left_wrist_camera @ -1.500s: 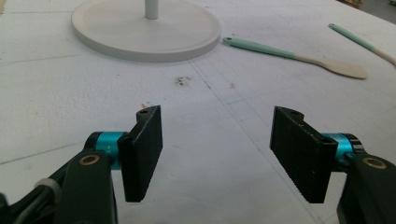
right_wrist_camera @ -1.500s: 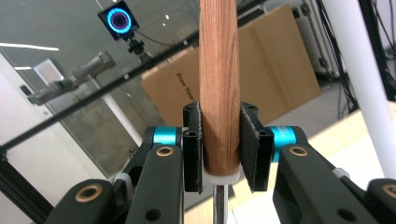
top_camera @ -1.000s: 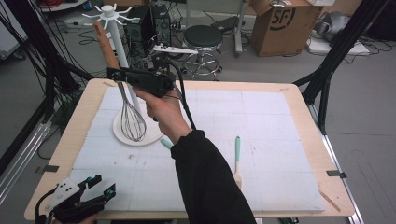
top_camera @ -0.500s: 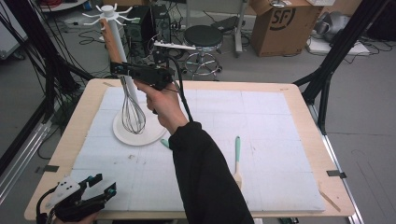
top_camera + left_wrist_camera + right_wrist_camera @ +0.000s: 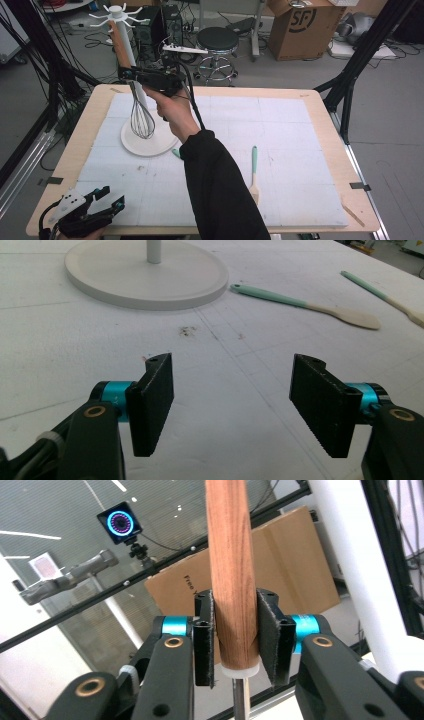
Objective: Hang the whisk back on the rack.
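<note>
Right gripper (image 5: 234,630) is holding the whisk (image 5: 232,555) by the lower end of its wooden handle. Its jaws have just been opening, yet both pads appear to be touching the wood. In the high view this gripper (image 5: 131,74) is standing level beside the white stand (image 5: 150,147), with the whisk (image 5: 142,117) hanging upright against the post, wire head just above the round base.

Handling judgement: the whisk is looking light. The handle is stiff, smooth and round, so it is liable to slip or swing in a slack grip. The wire loops are springy and are offering no firm hold. The handle is the sound place to grip.

Left gripper (image 5: 232,400) is resting low at the near edge of the table (image 5: 325,100), jaws apart, nothing between them.

Surroundings: one spatula (image 5: 300,302) is lying just beside the stand base (image 5: 145,280), a second spatula (image 5: 254,170) well apart to the right. Neither is obstructing. The post and its hooked top are crowding the whisk closely; any sideways move is risking a knock.
</note>
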Demonstrator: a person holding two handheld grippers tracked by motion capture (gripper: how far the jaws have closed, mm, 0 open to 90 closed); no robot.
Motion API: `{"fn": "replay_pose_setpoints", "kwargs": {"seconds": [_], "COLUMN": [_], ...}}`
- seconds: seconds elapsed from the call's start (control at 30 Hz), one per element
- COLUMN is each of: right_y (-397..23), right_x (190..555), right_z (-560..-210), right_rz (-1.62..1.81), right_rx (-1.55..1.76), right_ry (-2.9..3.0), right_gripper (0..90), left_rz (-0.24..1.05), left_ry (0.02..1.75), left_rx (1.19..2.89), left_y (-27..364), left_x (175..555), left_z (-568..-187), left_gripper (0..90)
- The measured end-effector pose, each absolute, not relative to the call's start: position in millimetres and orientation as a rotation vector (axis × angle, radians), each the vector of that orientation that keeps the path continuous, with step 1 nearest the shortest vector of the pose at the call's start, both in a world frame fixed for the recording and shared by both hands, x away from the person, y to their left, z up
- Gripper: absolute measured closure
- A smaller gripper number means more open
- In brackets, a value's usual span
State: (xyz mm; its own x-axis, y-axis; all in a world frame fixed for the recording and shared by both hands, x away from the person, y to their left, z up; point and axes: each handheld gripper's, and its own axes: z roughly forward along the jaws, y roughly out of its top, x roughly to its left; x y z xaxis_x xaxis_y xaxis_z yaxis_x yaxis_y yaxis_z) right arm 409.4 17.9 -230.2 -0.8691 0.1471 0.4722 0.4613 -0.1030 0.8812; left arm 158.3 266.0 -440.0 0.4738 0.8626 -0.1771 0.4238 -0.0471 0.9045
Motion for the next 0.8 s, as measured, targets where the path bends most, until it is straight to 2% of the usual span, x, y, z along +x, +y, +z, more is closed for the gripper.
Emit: {"fn": "replay_pose_setpoints", "kwargs": {"seconds": [0.17,0.47,0.73,0.77,0.8], "right_y": [19.5,11.1,-2.2,-4.2,-6.9], "right_x": [412.0,409.7,408.1,407.5,407.0], "right_z": [-233.3,-229.4,-224.2,-222.8,-221.2], "right_rz": [-2.067,-2.078,-2.127,-2.137,-2.146], "right_rx": [-0.705,-0.727,-0.738,-0.746,-0.74], "right_ry": [-1.952,-1.977,-1.973,-1.965,-1.963], "right_gripper": [57.0,49.8,52.7,57.3,66.2], "left_rz": [0.521,0.512,0.501,0.501,0.5], "left_ry": [1.123,1.116,1.109,1.107,1.104], "left_rx": [1.663,1.664,1.671,1.675,1.681], "left_y": [266.6,264.7,261.0,260.6,260.3], "left_x": [158.6,160.8,164.8,165.4,166.2], "left_z": [-440.0,-440.0,-440.3,-440.3,-440.3], "left_gripper": [34.6,34.6,34.5,34.5,34.5]}}
